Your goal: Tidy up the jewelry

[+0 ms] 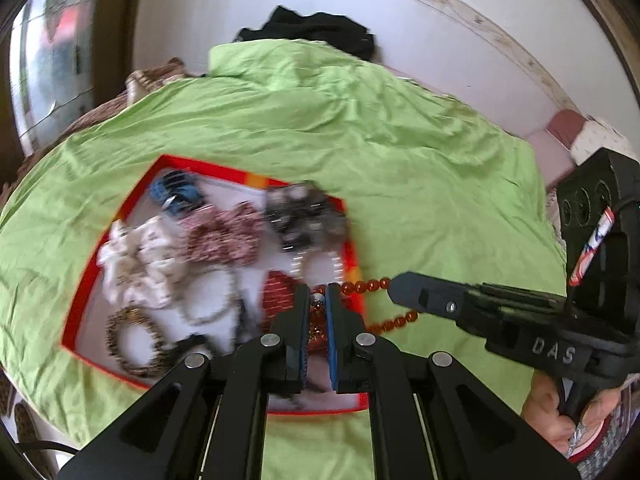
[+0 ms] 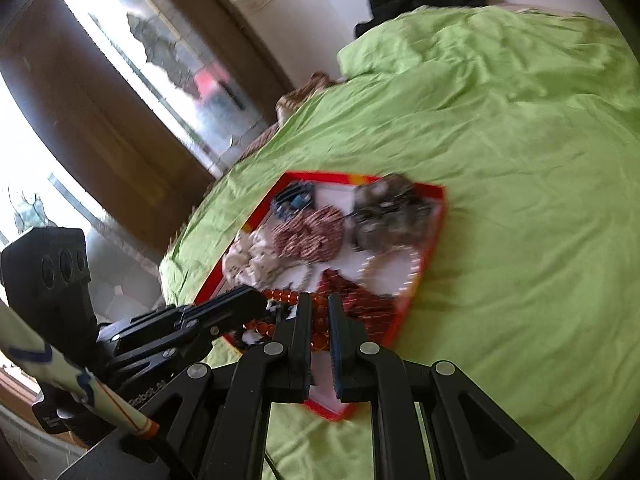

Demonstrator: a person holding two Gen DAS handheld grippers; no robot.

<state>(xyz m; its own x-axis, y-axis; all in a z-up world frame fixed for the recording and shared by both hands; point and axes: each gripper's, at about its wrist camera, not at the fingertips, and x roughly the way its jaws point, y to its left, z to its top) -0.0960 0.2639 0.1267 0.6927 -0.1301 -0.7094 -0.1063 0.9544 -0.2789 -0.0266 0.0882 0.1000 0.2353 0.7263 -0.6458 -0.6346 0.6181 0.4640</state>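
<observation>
A string of amber beads [image 1: 365, 285] hangs over the near right corner of a red-rimmed tray [image 1: 208, 166] on the bed. My left gripper [image 1: 318, 294] is shut on one part of it. My right gripper [image 1: 394, 285] comes in from the right and pinches the strand's other end. In the right wrist view the beads [image 2: 280, 295] run from the left gripper [image 2: 262, 298] into my shut right gripper [image 2: 319, 300]. The tray [image 2: 320, 175] holds several scrunchies: blue [image 1: 176, 192], white [image 1: 140, 258], red-white [image 1: 224, 236] and grey [image 1: 304, 216], plus a leopard one [image 1: 134, 340].
A crumpled green sheet [image 1: 360, 140] covers the bed around the tray. A black garment [image 1: 316, 28] lies at its far end by the white wall. A brown door frame and window [image 2: 120, 80] stand to the left. A person's hand [image 1: 560, 412] grips the right handle.
</observation>
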